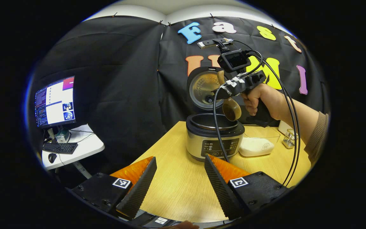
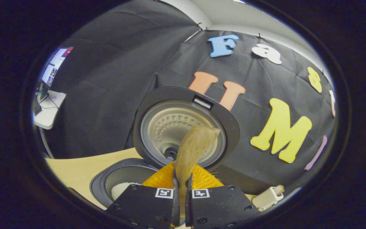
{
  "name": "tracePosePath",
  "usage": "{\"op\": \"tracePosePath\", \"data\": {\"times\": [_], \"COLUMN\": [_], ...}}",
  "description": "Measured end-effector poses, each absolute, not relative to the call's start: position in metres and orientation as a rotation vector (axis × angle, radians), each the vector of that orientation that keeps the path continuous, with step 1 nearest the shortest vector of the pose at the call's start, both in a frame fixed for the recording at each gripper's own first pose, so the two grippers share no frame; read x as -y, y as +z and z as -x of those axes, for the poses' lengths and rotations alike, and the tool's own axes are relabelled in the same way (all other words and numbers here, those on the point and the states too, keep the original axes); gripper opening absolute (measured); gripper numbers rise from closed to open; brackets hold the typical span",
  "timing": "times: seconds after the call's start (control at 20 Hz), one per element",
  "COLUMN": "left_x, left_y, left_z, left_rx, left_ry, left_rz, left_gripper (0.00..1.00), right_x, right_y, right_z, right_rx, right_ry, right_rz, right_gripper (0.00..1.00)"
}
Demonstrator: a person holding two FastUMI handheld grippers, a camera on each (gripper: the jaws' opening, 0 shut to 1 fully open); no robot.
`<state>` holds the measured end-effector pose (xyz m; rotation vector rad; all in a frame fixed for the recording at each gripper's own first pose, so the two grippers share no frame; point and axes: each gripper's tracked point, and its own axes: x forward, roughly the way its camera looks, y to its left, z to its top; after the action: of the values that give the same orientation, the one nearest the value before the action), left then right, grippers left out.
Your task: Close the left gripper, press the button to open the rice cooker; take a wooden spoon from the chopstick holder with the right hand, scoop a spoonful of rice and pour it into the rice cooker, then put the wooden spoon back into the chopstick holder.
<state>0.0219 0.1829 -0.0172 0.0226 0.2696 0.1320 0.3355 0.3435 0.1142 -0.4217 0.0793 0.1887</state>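
Observation:
The rice cooker (image 1: 214,144) stands on the wooden table with its lid (image 1: 203,89) swung up. My right gripper (image 1: 227,90), held by a hand, hovers over the pot and is shut on the wooden spoon (image 1: 232,110), whose bowl is tipped downward above the pot's rim. In the right gripper view the spoon (image 2: 192,149) rises from between my closed right gripper (image 2: 181,190), in front of the lid (image 2: 183,125). White rice (image 2: 119,189) lies inside the pot (image 2: 106,178). My left gripper (image 1: 179,160) is open and low over the table in front of the cooker, holding nothing.
A clear box of white rice (image 1: 256,145) sits right of the cooker, with a small glass holder (image 1: 289,139) farther right. Cables (image 1: 216,127) hang from the right gripper across the cooker's front. A side desk (image 1: 75,148) with monitor and keyboard stands at the left.

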Motion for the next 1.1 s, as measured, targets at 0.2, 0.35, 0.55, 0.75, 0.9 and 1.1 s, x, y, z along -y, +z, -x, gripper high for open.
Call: {"op": "tracePosePath", "data": {"times": [0.2, 0.35, 0.55, 0.75, 0.9, 1.1], "left_x": [-0.174, -0.163, -0.160, -0.140, -0.115, -0.101], "left_y": [-0.018, -0.012, -0.013, -0.019, -0.015, -0.016], "left_z": [-0.021, -0.020, -0.021, -0.023, -0.023, -0.026], "left_rx": [-0.279, -0.260, -0.253, -0.266, -0.256, -0.239], "left_ry": [0.119, 0.104, 0.092, 0.034, 0.020, 0.006], "left_rz": [-0.031, -0.033, -0.016, -0.001, -0.015, -0.004], "left_gripper": [0.97, 0.97, 0.97, 0.97, 0.97, 0.97], "right_x": [-0.314, -0.274, -0.212, -0.138, -0.078, 0.002], "right_y": [0.121, 0.131, 0.133, 0.127, 0.119, 0.102], "right_z": [-0.329, -0.327, -0.324, -0.320, -0.317, -0.314], "right_rx": [-0.076, -0.065, -0.072, -0.091, -0.109, -0.127], "right_ry": [0.159, 0.109, 0.047, -0.021, -0.075, -0.162], "right_rz": [0.378, 0.345, 0.314, 0.277, 0.229, 0.196], "right_gripper": [0.07, 0.07, 0.07, 0.08, 0.08, 0.07]}}
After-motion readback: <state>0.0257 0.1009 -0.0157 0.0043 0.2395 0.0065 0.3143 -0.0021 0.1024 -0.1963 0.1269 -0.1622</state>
